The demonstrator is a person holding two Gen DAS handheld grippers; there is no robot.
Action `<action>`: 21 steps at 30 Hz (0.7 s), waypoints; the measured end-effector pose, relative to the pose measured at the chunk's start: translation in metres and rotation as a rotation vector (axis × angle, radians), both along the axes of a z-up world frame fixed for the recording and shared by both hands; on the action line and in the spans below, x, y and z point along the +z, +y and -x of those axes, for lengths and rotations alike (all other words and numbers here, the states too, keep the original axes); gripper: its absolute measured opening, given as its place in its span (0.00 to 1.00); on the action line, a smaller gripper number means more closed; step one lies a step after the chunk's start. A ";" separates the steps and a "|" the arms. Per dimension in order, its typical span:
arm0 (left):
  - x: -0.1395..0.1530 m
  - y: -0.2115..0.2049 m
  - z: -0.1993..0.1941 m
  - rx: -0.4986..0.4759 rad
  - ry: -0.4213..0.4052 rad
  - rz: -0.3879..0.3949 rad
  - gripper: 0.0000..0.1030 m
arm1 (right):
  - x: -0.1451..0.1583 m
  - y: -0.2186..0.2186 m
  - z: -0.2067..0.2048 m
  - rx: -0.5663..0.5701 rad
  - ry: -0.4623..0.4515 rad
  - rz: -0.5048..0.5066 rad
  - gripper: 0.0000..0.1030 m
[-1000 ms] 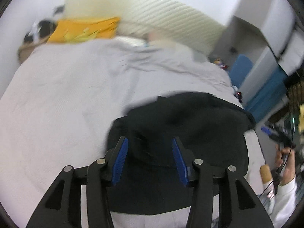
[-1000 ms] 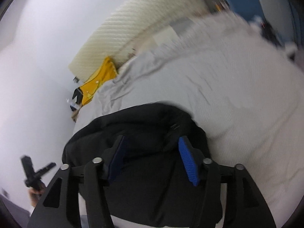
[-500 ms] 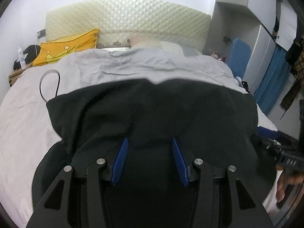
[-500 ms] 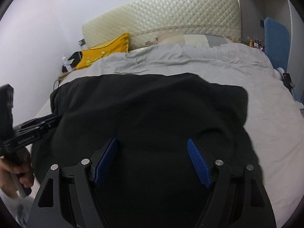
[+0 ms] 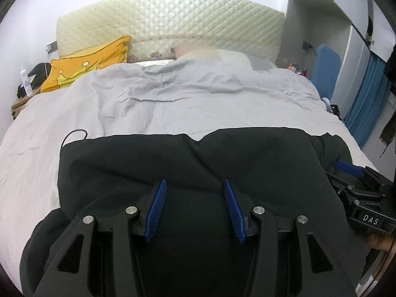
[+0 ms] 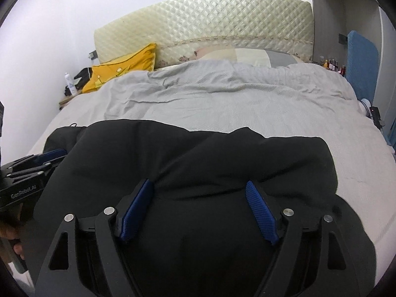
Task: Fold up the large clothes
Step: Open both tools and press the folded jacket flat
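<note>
A large black garment (image 5: 193, 163) lies spread across the near end of a bed with a grey cover (image 5: 173, 104); it also shows in the right wrist view (image 6: 198, 163). A thin black cord loop (image 5: 74, 135) sticks out at its far left corner. My left gripper (image 5: 194, 185) is open over the garment's near part, with nothing between its blue pads. My right gripper (image 6: 201, 185) is open wide over the garment, also empty. Each gripper shows at the edge of the other's view: the right one (image 5: 356, 180) and the left one (image 6: 32, 165).
A quilted cream headboard (image 5: 170, 24) and a yellow pillow (image 5: 91, 61) stand at the far end. A nightstand with a bottle (image 5: 24, 81) is at the far left. A blue chair (image 5: 324, 69), white wardrobe and blue curtain (image 5: 363, 113) line the right side.
The black garment has been spread out flat from a bunched heap and now lies nearer the bed's near edge. Both grippers have stayed open and levelled out facing the headboard.
</note>
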State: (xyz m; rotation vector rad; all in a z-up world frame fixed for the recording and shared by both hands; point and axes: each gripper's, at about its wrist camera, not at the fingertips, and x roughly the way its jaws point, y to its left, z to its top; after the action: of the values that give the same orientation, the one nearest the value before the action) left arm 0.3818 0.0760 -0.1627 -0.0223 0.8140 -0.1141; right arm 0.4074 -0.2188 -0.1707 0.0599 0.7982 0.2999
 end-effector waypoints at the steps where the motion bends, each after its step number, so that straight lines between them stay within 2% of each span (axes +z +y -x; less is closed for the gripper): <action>1: -0.002 0.000 -0.006 0.003 0.003 0.000 0.48 | -0.002 0.001 -0.006 -0.004 0.006 0.001 0.76; 12: -0.026 -0.003 -0.055 0.031 0.079 -0.028 0.47 | -0.025 0.013 -0.053 -0.017 0.048 0.053 0.80; 17: -0.021 -0.003 -0.052 0.017 0.091 -0.033 0.48 | -0.022 0.010 -0.052 -0.010 0.073 0.069 0.79; 21: -0.004 0.017 -0.028 0.016 0.046 -0.016 0.48 | -0.009 -0.002 -0.033 -0.017 0.051 0.064 0.79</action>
State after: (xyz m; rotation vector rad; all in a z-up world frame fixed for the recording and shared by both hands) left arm 0.4097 0.0931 -0.1671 -0.0167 0.8605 -0.0923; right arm 0.4405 -0.2212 -0.1795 0.0143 0.8572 0.2575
